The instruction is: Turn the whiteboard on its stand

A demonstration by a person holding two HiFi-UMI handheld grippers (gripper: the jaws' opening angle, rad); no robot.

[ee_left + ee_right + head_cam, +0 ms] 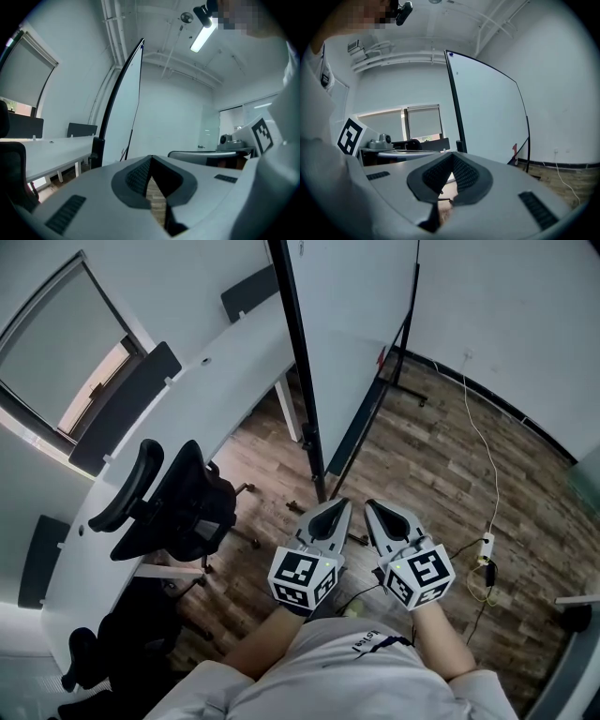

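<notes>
The whiteboard [352, 324] stands on its black stand [309, 442] just ahead of me, its near edge facing me and its white face running away to the right. Its panel also fills the middle of the left gripper view [124, 117] and the right gripper view [492, 117]. My left gripper [339, 506] and right gripper [373, 507] hang side by side short of the stand's near post, apart from it. Both have their jaws shut with nothing between them. In each gripper view the tips [151, 158] [452, 156] meet at a point.
A long white desk [178, 418] with dark dividers runs along the left wall, and a black office chair [178, 507] stands beside it. The stand's foot [328, 498] lies on the wood floor near my grippers. A white cable with a power strip [486, 545] trails at the right.
</notes>
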